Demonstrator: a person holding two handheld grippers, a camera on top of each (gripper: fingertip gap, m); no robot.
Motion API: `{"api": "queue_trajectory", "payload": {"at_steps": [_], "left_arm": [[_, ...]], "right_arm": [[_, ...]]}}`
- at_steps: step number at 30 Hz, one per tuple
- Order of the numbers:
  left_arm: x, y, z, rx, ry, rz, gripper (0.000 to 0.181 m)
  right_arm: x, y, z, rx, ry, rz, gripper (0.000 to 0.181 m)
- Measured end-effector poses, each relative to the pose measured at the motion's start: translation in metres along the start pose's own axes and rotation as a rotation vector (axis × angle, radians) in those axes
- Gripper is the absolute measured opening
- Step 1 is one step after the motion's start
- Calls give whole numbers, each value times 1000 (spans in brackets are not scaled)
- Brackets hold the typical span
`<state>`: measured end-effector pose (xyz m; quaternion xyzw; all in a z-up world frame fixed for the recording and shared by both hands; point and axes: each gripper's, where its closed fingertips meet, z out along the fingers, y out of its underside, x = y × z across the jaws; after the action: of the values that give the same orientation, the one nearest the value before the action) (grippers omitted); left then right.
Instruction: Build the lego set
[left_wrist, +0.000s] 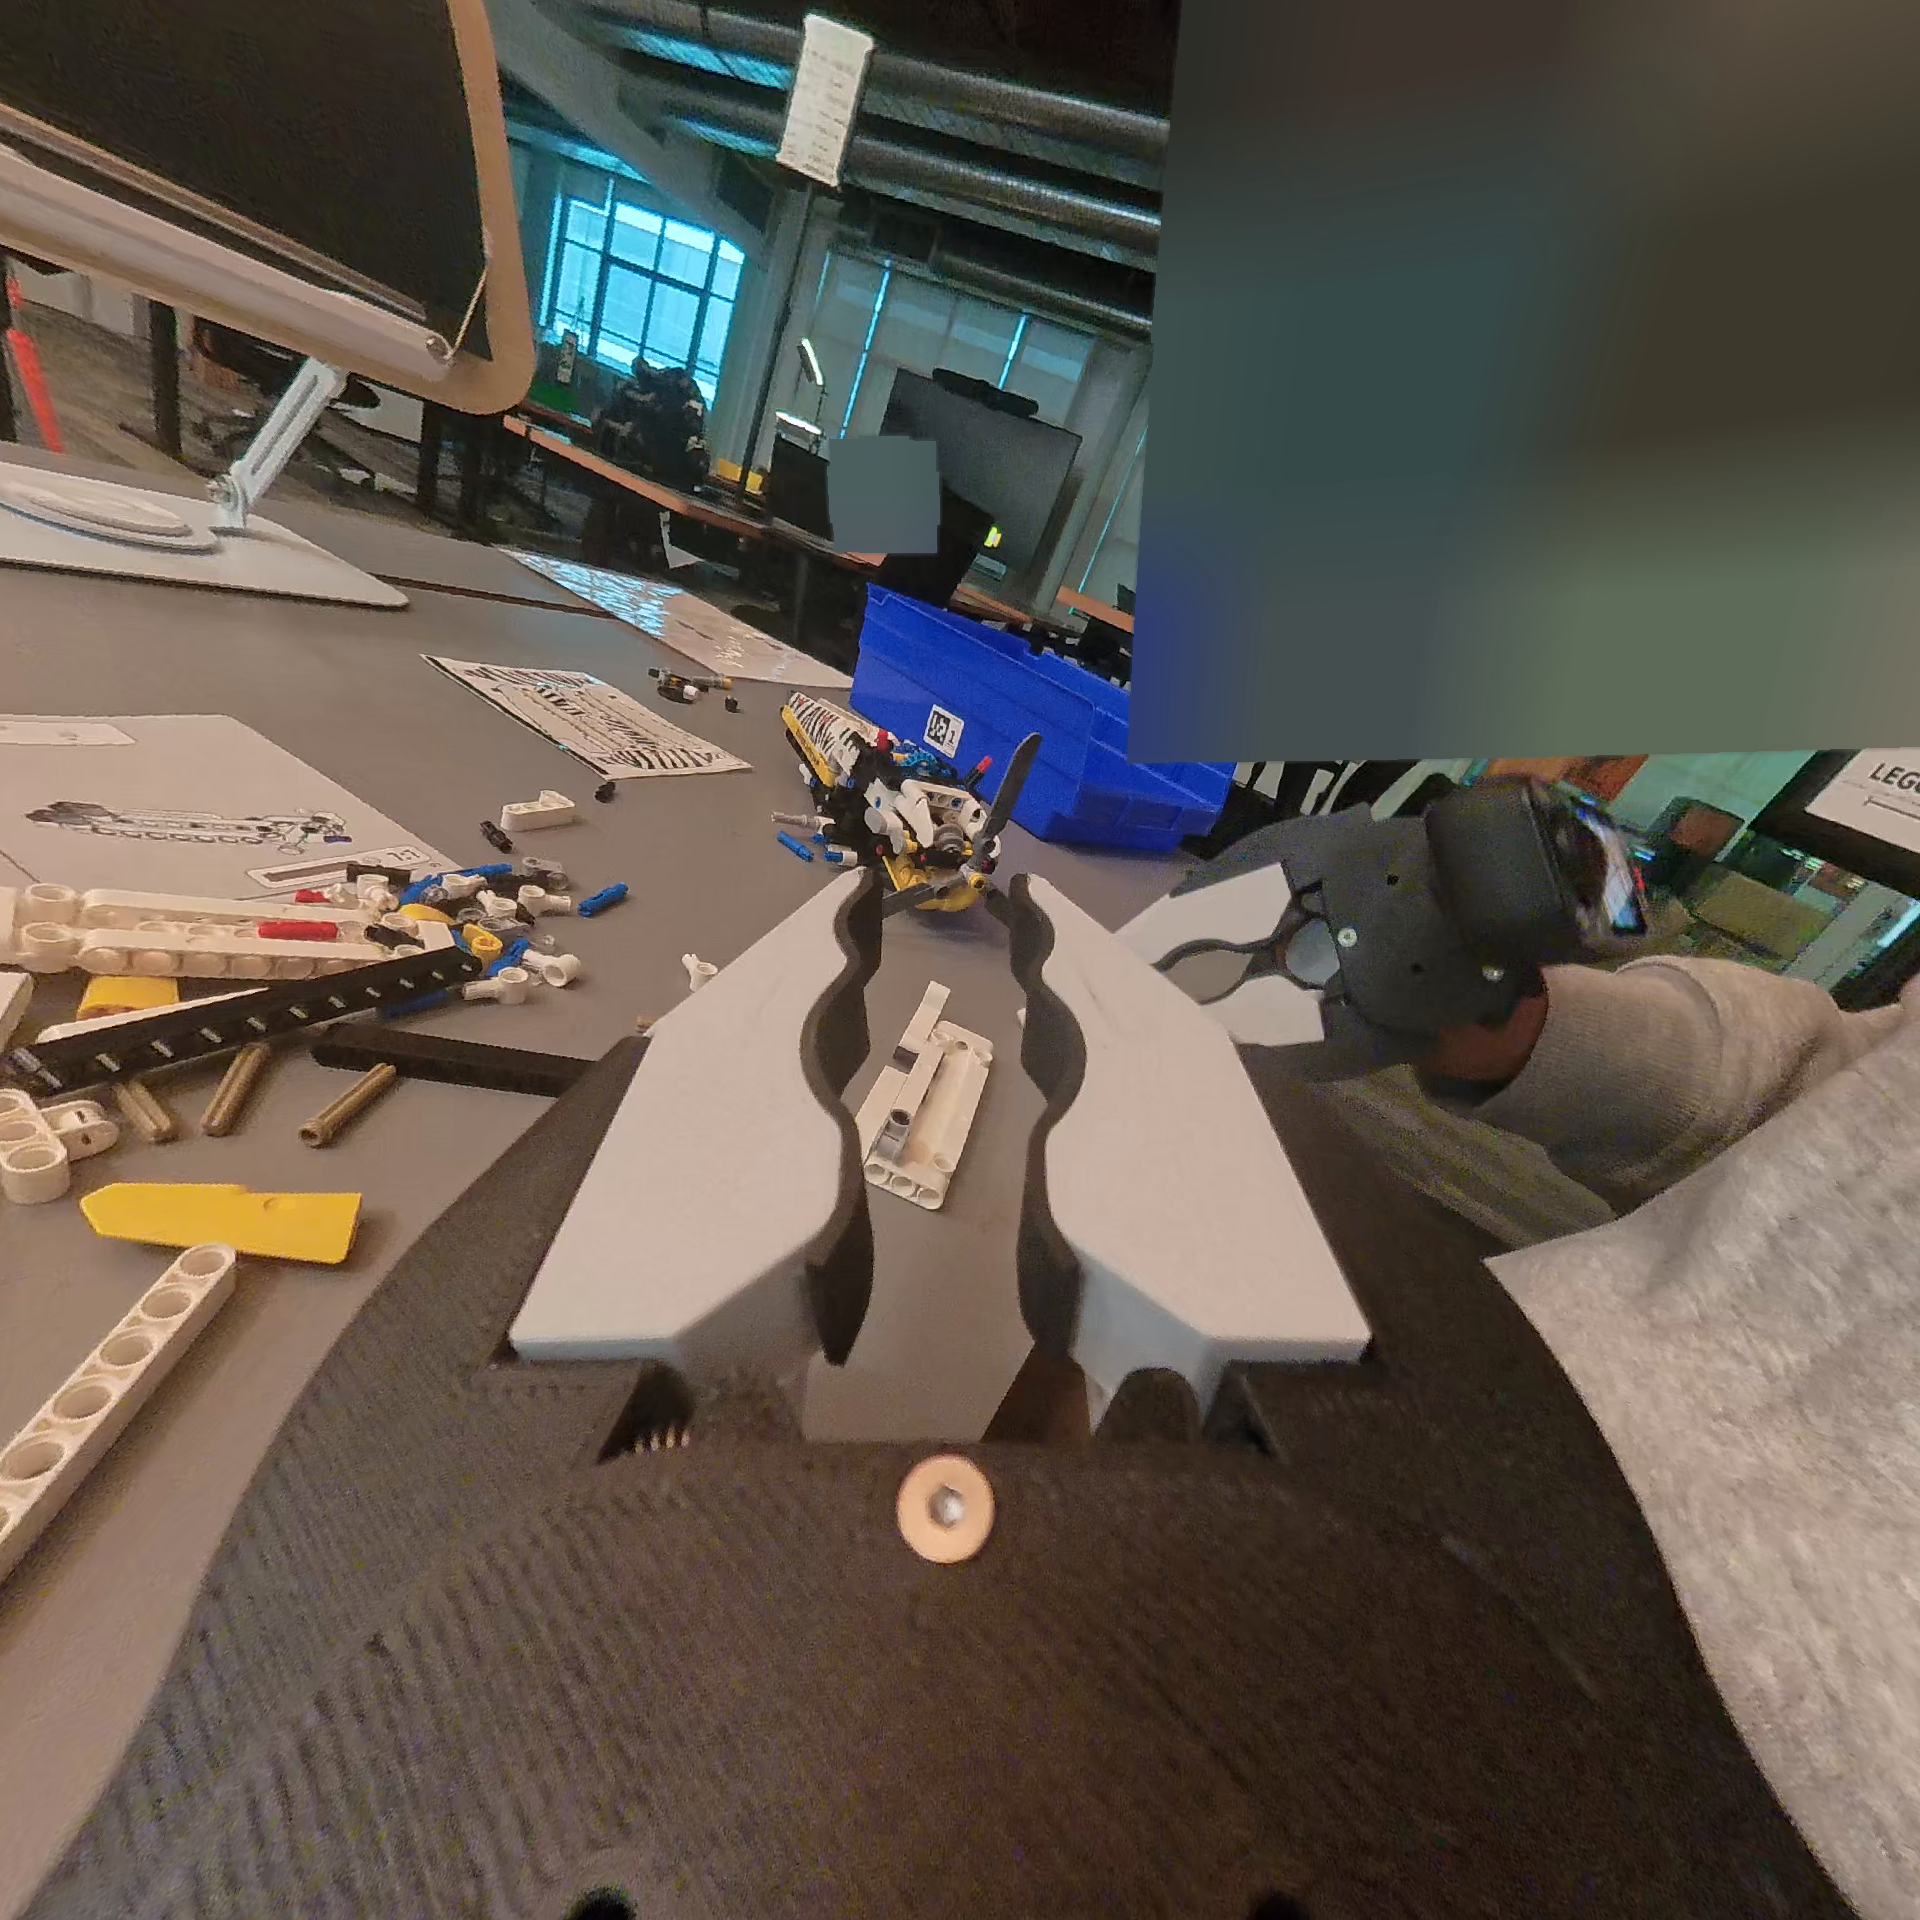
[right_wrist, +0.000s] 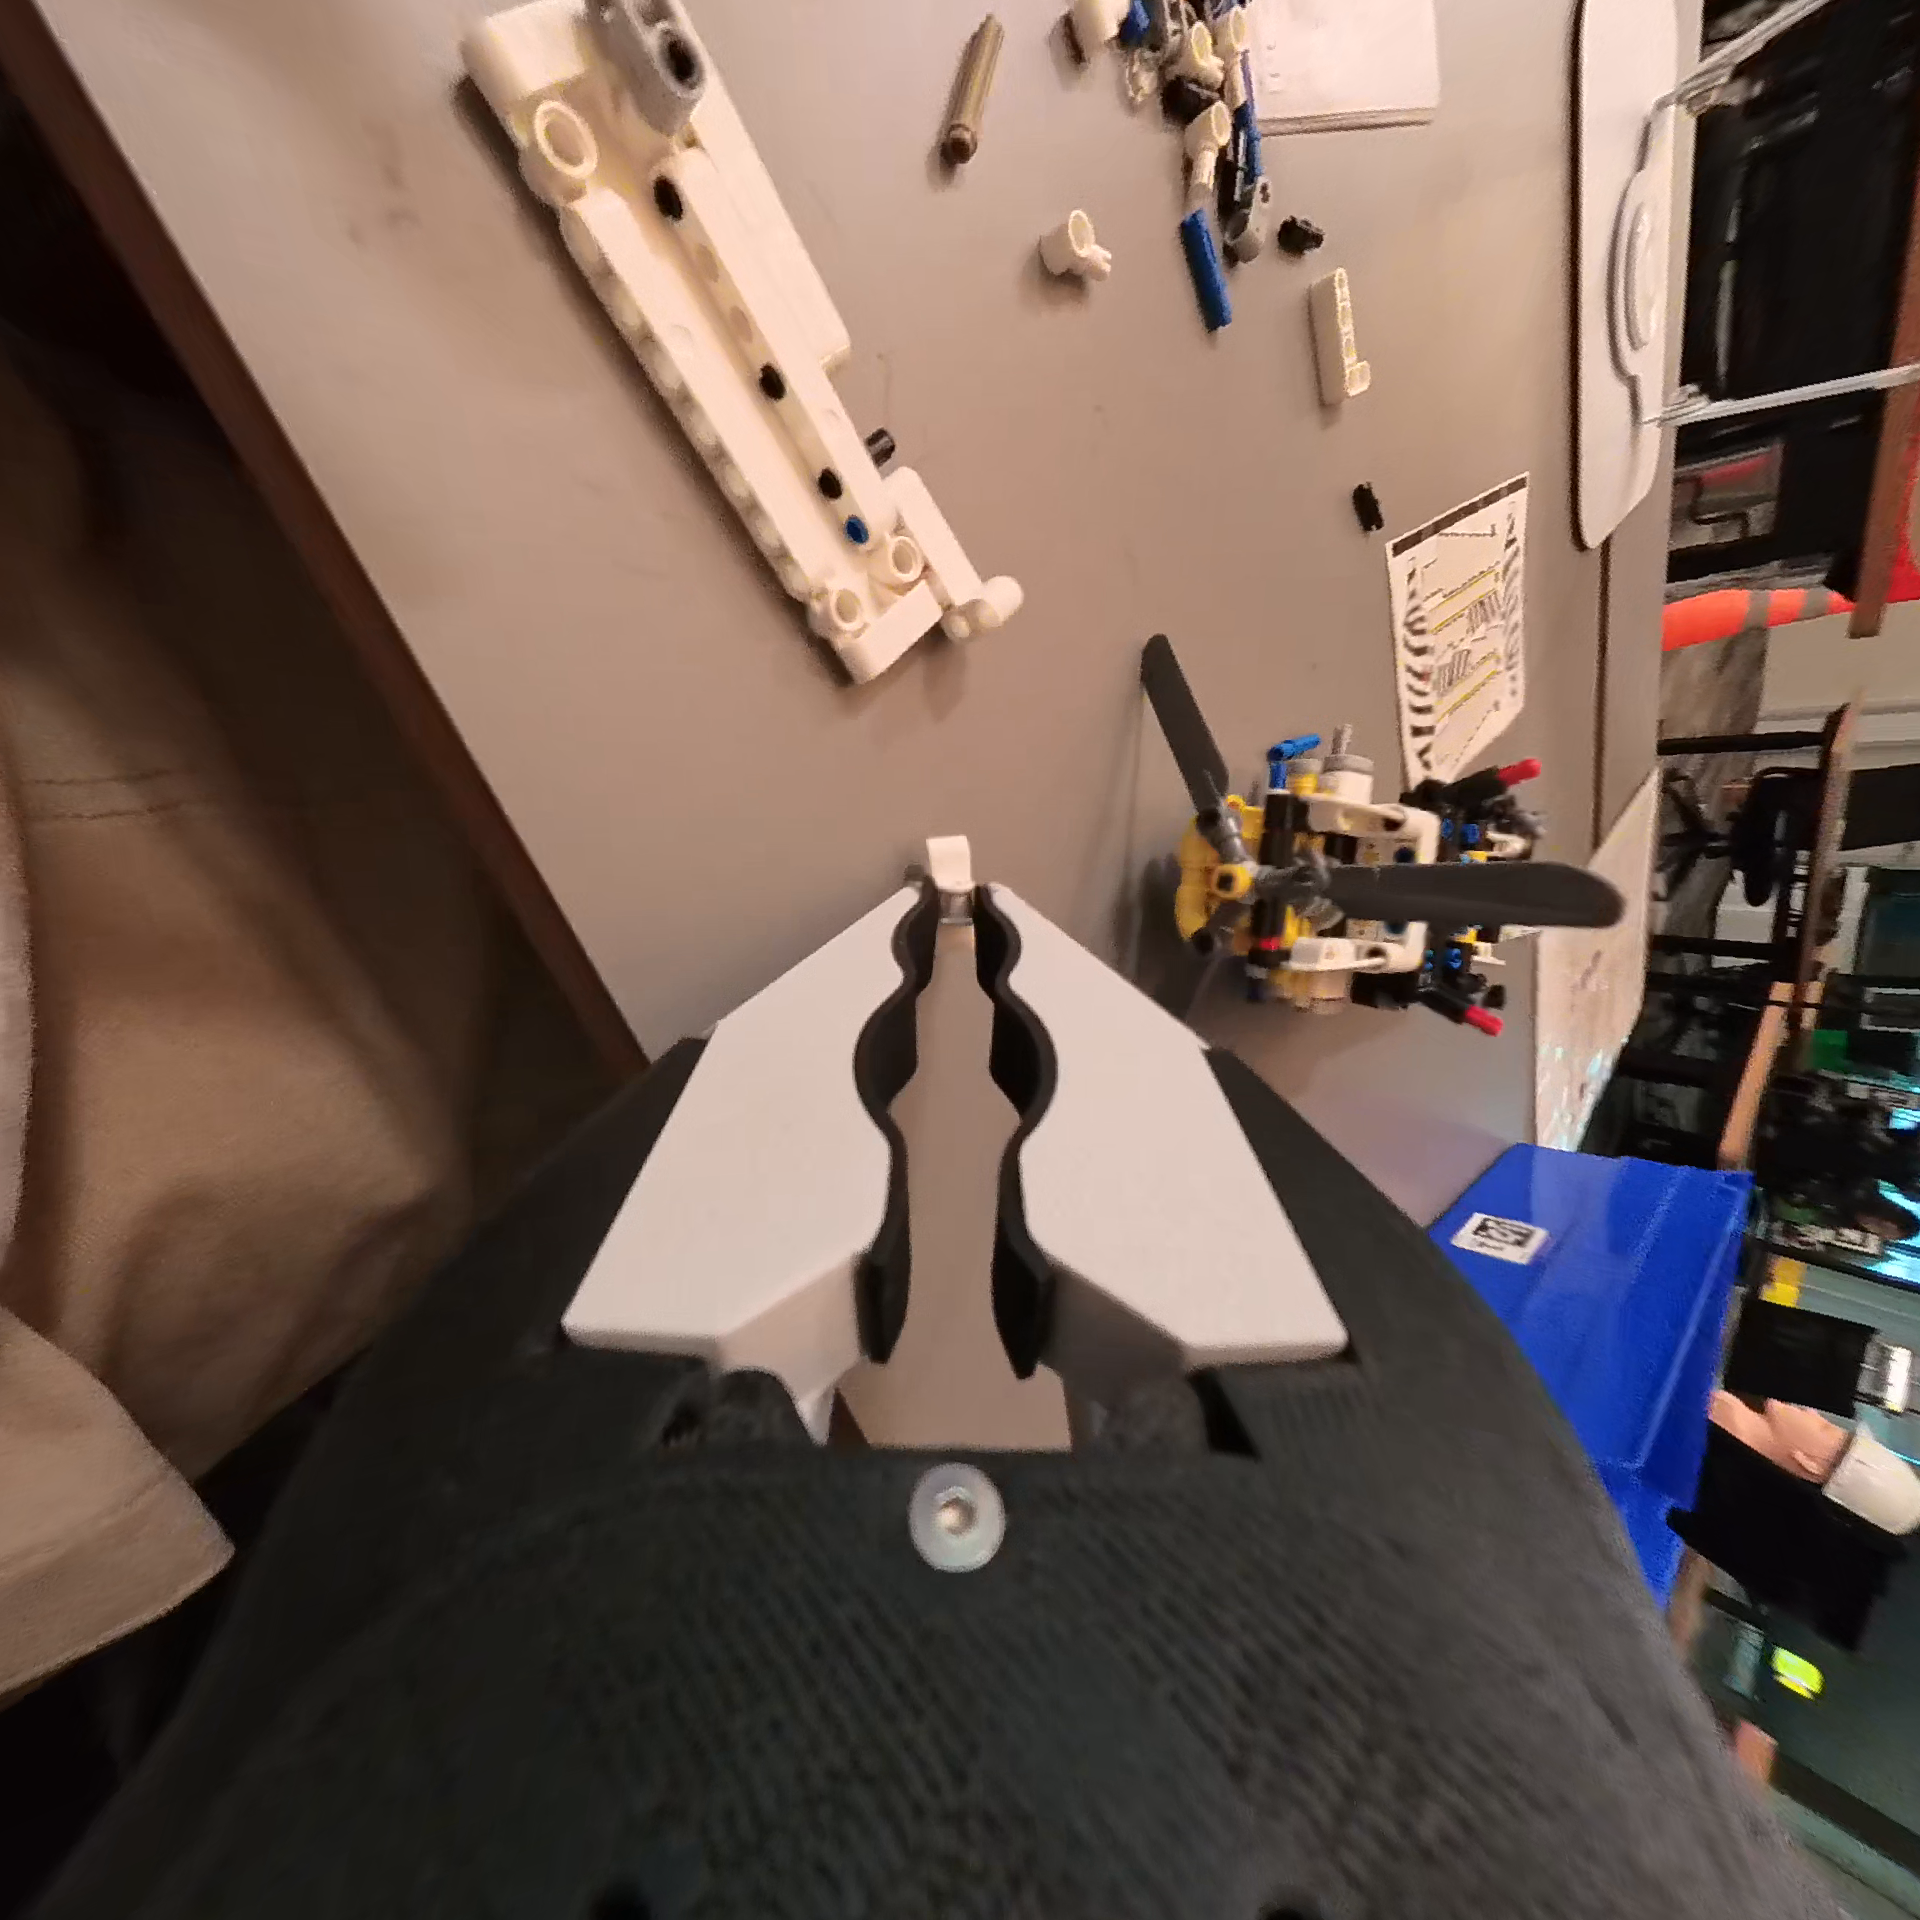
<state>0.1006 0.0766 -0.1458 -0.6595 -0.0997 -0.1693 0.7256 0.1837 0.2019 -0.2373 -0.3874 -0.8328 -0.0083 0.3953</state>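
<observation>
While right claw (right_wrist: 951, 896) pinches white piece (right_wrist: 949, 864), blue bin (right_wrist: 1590, 1309) sits.

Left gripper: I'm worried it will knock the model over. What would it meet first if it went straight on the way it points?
Probably the propeller model, just beyond the left gripper; the white assembly lies lower, between the jaws. Depth is unclear.

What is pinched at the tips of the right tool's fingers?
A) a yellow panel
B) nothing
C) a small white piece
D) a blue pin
C: in the right wrist view the right gripper is closed on a small white piece sticking out past its tips.
</observation>
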Motion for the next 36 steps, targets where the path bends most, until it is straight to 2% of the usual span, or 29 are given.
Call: {"api": "queue_trajectory", "payload": {"at_steps": [4, 12, 17, 20, 24, 26, 30, 33, 36], "left_arm": [[0, 0, 0, 1, -2, -1, 22], [0, 1, 0, -3, -6, 2, 22], [-1, 1, 0, -3, -6, 0, 22], [-1, 0, 0, 0, -4, -9, 22], [-2, 0, 0, 2, -4, -16, 22], [-2, 0, 0, 1, -5, -16, 22], [-2, -1, 0, 3, -5, -21, 22], [-3, -2, 0, 7, -4, -29, 21], [-4, -2, 0, 10, -3, -38, 21]], "right_arm": [[-6, -1, -3, 0, 45, -49, 6], [-14, -1, -10, 5, -13, -34, 4], [-11, -7, -16, 96, -124, 156, 19], [-1, -2, -16, 117, -195, 323, 23], [-10, 8, -10, 96, -396, 545, 34], [-14, 6, -9, 113, -454, 595, 36], [-11, 3, -7, 116, -436, 559, 31], [14, -6, -15, 169, -384, 547, 33], [68, -10, -15, 185, -270, 553, 33]]}}
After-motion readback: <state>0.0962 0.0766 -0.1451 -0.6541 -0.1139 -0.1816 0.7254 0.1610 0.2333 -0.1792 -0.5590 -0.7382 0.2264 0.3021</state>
